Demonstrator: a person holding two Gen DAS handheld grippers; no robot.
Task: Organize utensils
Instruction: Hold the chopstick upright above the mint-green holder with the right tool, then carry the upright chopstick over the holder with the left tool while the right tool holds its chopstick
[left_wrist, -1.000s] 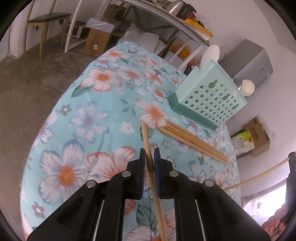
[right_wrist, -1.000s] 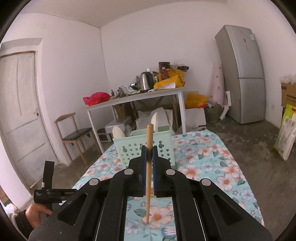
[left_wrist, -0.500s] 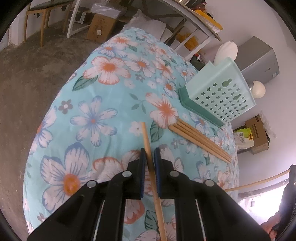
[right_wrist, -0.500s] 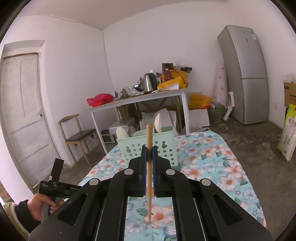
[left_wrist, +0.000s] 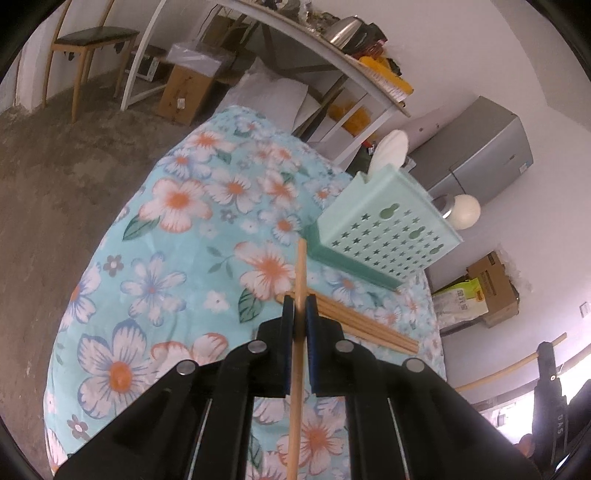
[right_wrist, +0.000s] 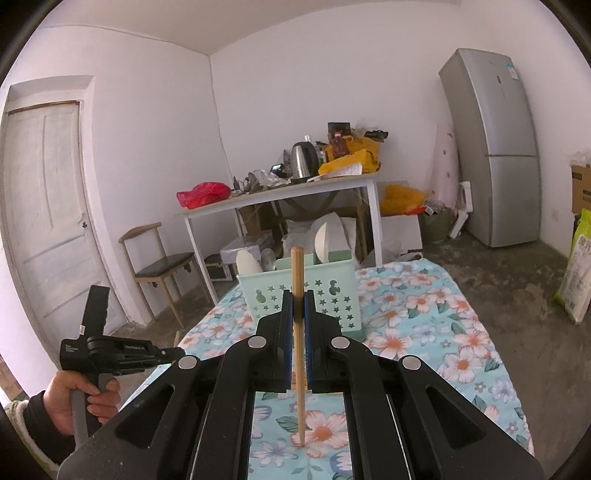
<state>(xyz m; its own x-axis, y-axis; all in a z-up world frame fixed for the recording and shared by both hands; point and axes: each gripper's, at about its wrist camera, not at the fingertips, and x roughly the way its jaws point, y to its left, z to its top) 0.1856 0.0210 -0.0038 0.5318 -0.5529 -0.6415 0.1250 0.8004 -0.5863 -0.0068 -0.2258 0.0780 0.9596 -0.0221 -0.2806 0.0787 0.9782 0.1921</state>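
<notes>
My left gripper holds a wooden chopstick above the floral tablecloth, its jaws closing tighter on it. Just beyond, several loose chopsticks lie on the cloth in front of the mint-green utensil basket. My right gripper is shut on another chopstick, held upright with its lower tip over the cloth, short of the basket. In the right wrist view the left gripper hovers at the table's left edge in a person's hand.
White spoons stand in the basket. Behind the table are a cluttered white table, a wooden chair, cardboard boxes and a grey fridge. Bare concrete floor surrounds the table.
My left gripper has risen with its chopstick, which now stands straighter in view and clear of the cloth. The right gripper and its chopstick have stayed put.
</notes>
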